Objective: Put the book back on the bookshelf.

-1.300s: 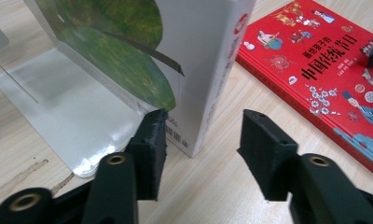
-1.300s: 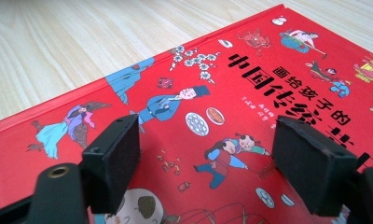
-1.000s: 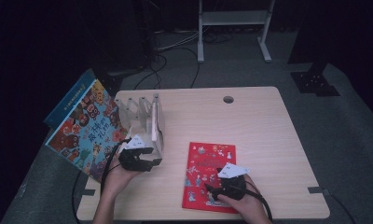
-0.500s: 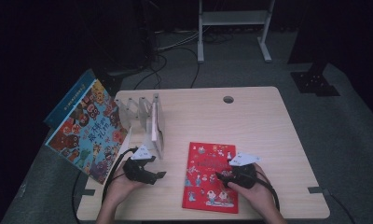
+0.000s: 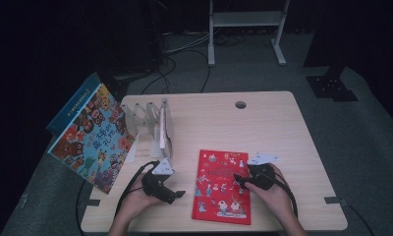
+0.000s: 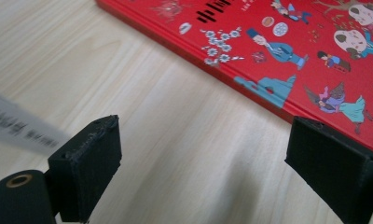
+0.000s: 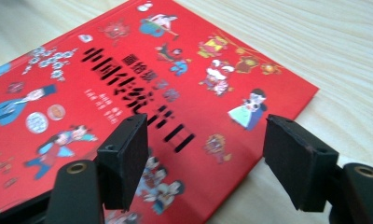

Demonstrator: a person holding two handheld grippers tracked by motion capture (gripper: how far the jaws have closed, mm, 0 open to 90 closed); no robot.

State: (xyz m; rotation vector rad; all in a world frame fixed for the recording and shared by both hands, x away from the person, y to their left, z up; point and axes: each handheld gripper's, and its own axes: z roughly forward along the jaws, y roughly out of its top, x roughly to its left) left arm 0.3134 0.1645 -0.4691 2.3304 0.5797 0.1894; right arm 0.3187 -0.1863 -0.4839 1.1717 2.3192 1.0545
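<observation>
Dim dark surroundings, table point(image 5: 283, 147) evenly lit, slight close-up blur

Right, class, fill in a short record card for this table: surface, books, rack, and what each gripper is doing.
surface: light wooden table
flat book: red book, lying near the front edge
leaning book: blue book, tilted at the table's left edge
rack: pale divider rack, upright
left gripper: open, beside the red book
right gripper: open, over the red book

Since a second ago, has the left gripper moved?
Yes. In the high view the left gripper has pulled back from the rack toward the table's near edge, and now points at the red book, open.
</observation>
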